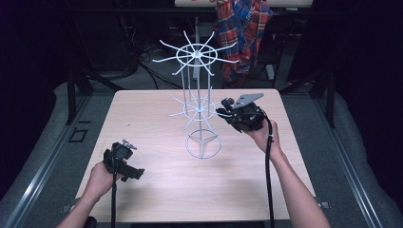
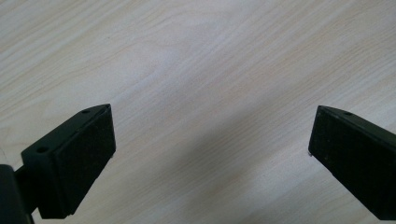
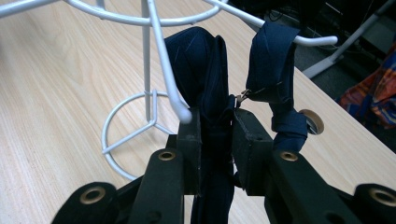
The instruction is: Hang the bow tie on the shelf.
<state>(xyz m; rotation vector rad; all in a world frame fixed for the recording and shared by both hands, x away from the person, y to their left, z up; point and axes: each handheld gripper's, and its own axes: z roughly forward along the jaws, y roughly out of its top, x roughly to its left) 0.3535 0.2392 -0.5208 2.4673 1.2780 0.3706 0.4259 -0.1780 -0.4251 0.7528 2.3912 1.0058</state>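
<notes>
A white wire rack [image 1: 199, 109] with two tiers of spoke hooks stands mid-table. My right gripper [image 1: 223, 113] is beside its lower tier, shut on a dark navy fabric strap [image 3: 210, 79]. In the right gripper view the strap [image 3: 273, 60] loops over a white hook arm [image 3: 299, 39], and a small round metal piece [image 3: 312, 122] hangs by it. My left gripper [image 1: 124, 151] is low over the table's near left, pointing down. Its jaws stand wide apart over bare wood [image 2: 205, 93], with nothing between the pads [image 2: 88, 154].
The rack's ring base [image 1: 203, 145] rests on the light wood table [image 1: 157, 190]. A plaid shirt [image 1: 242, 28] hangs behind the table's far edge. Cables trail from both grippers toward the near edge. Dark floor and metal frames surround the table.
</notes>
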